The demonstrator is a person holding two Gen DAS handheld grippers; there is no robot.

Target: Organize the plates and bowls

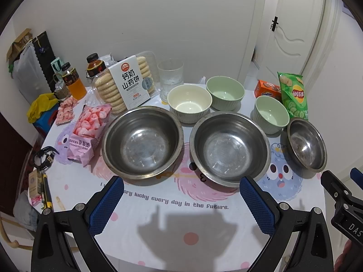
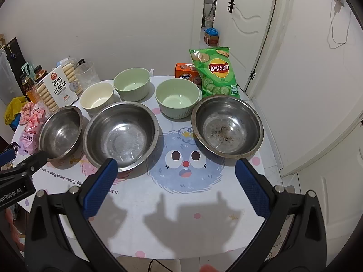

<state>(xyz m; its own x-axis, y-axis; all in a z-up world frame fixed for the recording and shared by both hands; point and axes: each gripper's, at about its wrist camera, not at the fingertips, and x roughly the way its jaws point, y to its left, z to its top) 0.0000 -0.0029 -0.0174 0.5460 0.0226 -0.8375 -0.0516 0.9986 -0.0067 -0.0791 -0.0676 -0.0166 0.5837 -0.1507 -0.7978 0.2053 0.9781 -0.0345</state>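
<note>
Both my grippers hang spread wide and empty over the near edge of the bench (image 1: 158, 226): left gripper (image 1: 181, 195), right gripper (image 2: 175, 179). Mid-frame stand three steel bowls (image 2: 121, 134), with a cream bowl (image 1: 189, 103) and two green bowls (image 2: 178, 98) just behind them. At upper right a green bag reads "Lay's" (image 2: 215, 73), an orange box "Ovaltine" (image 2: 187, 73). At left a pink bag reads "STRAWBERRY RING" (image 1: 87, 131). The cloth's print says "every day in the future."
</note>
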